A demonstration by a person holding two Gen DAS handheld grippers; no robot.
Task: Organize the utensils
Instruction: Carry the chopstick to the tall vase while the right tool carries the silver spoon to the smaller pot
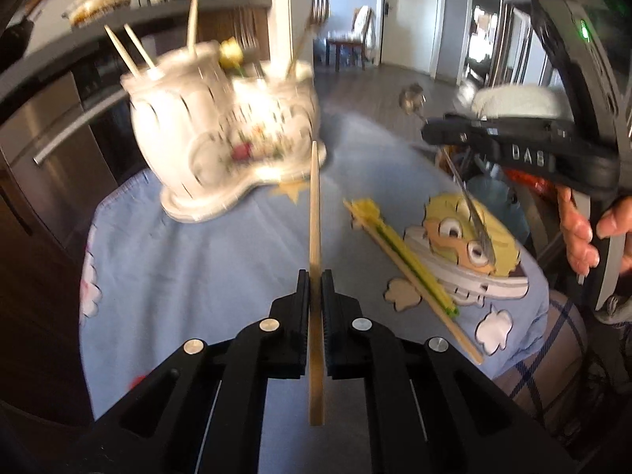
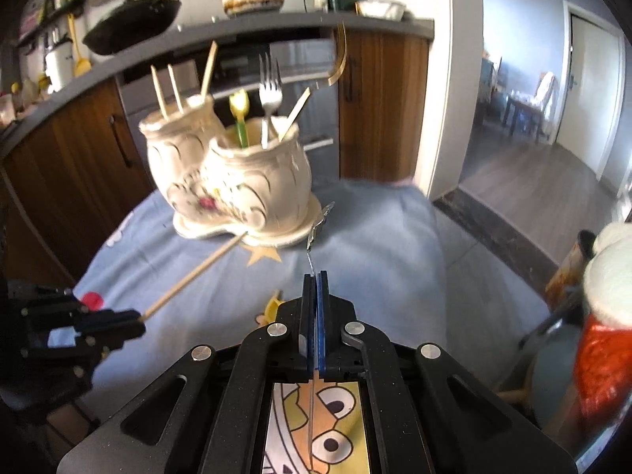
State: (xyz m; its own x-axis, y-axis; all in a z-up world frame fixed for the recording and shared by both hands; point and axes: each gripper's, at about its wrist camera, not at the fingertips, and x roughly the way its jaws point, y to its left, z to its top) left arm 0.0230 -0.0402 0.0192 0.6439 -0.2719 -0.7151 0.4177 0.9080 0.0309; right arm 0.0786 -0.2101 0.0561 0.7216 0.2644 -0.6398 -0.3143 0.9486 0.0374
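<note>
Above the blue cloth, the left hand-held gripper clamps a chopstick; the right hand-held gripper pinches a metal spoon. Aim each tip-down into the ceramic holder.

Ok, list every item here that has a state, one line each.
left gripper: jaws shut on a wooden chopstick, held above the cloth.
right gripper: jaws shut on a thin metal spoon.
ceramic holder: upright, both pots holding utensils.
fork: standing in the nearer pot, tines up.
yellow-green chopsticks: lying flat on the cloth.
</note>
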